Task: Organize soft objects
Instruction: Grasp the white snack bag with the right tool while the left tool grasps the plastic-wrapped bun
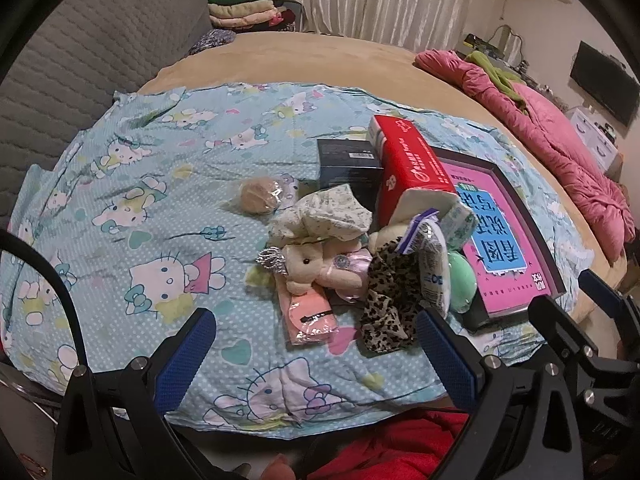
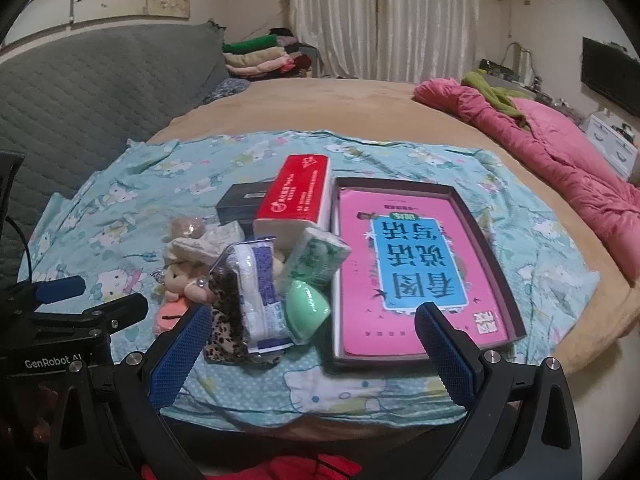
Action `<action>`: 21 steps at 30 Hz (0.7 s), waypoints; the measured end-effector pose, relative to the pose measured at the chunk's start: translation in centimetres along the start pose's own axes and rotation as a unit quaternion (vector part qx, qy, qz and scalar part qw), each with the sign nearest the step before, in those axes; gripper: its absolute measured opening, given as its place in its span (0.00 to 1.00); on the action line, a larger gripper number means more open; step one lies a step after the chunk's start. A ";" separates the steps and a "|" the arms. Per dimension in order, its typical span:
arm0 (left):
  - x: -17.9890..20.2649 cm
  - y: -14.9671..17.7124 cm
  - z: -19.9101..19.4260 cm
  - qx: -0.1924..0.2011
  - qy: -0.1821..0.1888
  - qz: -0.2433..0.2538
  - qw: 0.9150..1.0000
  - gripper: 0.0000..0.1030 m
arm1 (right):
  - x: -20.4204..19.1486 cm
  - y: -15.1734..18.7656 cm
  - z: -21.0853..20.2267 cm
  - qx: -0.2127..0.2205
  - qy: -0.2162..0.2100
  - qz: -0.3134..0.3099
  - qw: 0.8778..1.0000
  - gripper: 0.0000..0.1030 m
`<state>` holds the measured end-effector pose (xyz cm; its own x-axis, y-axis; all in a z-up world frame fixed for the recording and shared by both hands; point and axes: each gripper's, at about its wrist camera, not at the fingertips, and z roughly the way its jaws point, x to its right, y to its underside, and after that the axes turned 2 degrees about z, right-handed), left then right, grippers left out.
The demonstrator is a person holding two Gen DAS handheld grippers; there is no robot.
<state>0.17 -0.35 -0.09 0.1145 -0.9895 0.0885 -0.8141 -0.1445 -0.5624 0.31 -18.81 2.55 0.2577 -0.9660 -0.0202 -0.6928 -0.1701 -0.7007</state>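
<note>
Nothing sorted yet, I'm judging: soft objects pile (image 1: 348, 256) lying jumbled mid-sheet, touching red tissue box (image 1: 408, 168), beside pink book in tray (image 2: 516, 280).

Left gripper (image 1: 316, 354) and right gripper (image 2: 312, 354) hovering near edge, both spread apart, empty.

Working on patterned blue sheet (image 1: 140, 184) over tan bed; curtains, pink quilt (image 2: 560, 152) behind.

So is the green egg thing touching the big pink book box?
Cannot tell. In the right wrist view the green egg sits right beside the box wall with no clear gap, and in the left wrist view it overlaps the box edge.
</note>
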 end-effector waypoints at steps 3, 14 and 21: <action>-0.8 0.0 0.4 -0.001 -0.002 -0.010 1.000 0.98 | -0.5 0.0 0.7 -0.002 -0.006 -0.007 1.000 0.98; -4.6 -0.6 2.4 -0.006 0.000 -0.056 0.998 0.98 | -2.0 -0.6 4.0 -0.008 -0.017 -0.042 0.999 0.98; -7.6 -3.1 4.9 -0.012 -0.006 -0.085 0.996 0.98 | -3.0 -0.3 7.1 -0.032 -0.030 -0.066 0.997 0.98</action>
<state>4.56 7.55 -3.03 0.2585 -0.9508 0.1707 -0.7953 -0.3098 -0.5210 4.52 -14.46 -2.20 0.3879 -0.9214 0.0246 -0.6913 -0.3085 -0.6535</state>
